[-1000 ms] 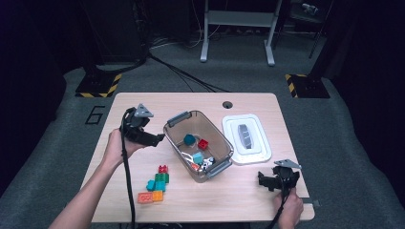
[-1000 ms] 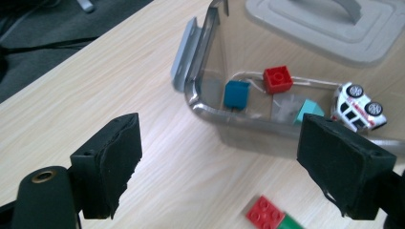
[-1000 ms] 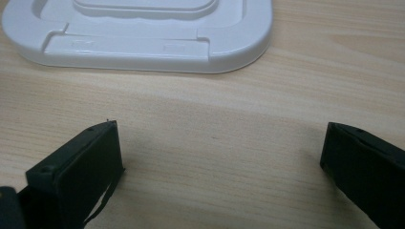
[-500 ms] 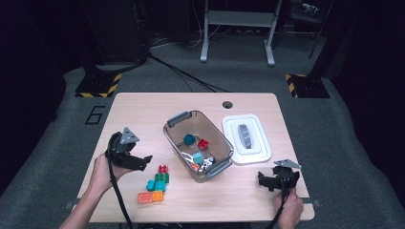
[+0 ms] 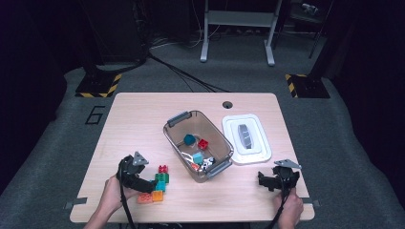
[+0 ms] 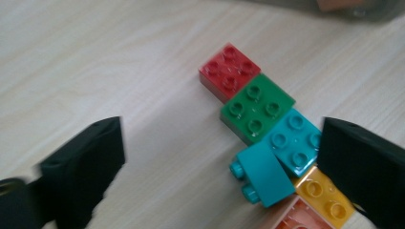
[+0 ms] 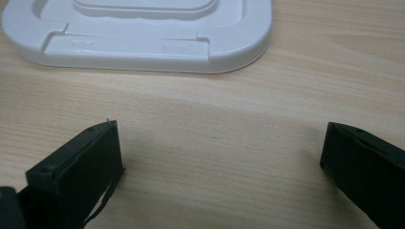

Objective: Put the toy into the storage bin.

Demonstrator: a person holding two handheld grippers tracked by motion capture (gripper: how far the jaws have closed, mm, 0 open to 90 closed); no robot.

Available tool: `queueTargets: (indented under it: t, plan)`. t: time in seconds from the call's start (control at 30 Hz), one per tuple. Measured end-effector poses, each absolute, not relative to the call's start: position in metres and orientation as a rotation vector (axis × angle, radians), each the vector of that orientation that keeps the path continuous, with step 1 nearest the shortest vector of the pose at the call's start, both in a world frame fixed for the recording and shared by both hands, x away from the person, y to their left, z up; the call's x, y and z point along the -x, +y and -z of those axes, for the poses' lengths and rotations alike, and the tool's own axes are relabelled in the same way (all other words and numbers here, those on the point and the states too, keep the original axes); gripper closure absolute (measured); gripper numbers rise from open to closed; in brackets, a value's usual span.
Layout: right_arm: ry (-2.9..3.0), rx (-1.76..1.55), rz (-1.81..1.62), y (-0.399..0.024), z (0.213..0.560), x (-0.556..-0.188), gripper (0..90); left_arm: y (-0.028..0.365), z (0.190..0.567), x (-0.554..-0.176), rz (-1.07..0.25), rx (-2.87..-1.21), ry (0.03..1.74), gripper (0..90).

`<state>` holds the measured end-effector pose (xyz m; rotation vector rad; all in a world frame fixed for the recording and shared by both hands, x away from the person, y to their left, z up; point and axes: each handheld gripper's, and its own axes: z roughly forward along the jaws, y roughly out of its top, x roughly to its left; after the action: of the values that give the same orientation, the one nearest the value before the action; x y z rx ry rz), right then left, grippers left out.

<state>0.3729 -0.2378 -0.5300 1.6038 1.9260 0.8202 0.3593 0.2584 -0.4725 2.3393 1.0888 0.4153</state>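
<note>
Where jaws gape: block row (image 6: 267, 138) diagonal.

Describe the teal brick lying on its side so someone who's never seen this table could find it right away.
Start at the clear plastic bin in the middle of the table, then drop to the row of toy bricks on its left, beside the left hand-held gripper. The teal brick on its side leans against the row, studs pointing sideways; its neighbours sit studs up.

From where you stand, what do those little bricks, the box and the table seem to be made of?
Bricks: glossy moulded plastic, with studs and highlights.
Box: clear, smoky-tinted plastic; the toys inside show through.
Table: pale wood grain with a matte finish, possibly laminate.
</note>
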Motion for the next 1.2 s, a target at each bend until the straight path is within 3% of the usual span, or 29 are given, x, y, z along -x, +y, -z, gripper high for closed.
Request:
queueTargets:
  t: [0.1, 0.4, 0.97, 1.2]
  plan:
    - [1.926, -1.603, -0.820, -0.238, 0.530, -0.373, 0.0, 0.257, 0.480, -0.359, -0.336, -2.346, 1.076, 29.5]
    - [1.926, -1.604, -0.820, -0.238, 0.530, -0.373, 0.0, 0.256, 0.484, -0.354, -0.266, -2.329, 1.111, 48.4]
    - [1.926, -1.604, -0.820, -0.238, 0.530, -0.373, 0.0, 0.278, 0.484, -0.352, -0.258, -2.260, 1.174, 46.8]
    - [1.926, -1.605, -0.820, -0.238, 0.530, -0.373, 0.0, 0.281, 0.487, -0.351, -0.262, -2.273, 1.186, 58.1]
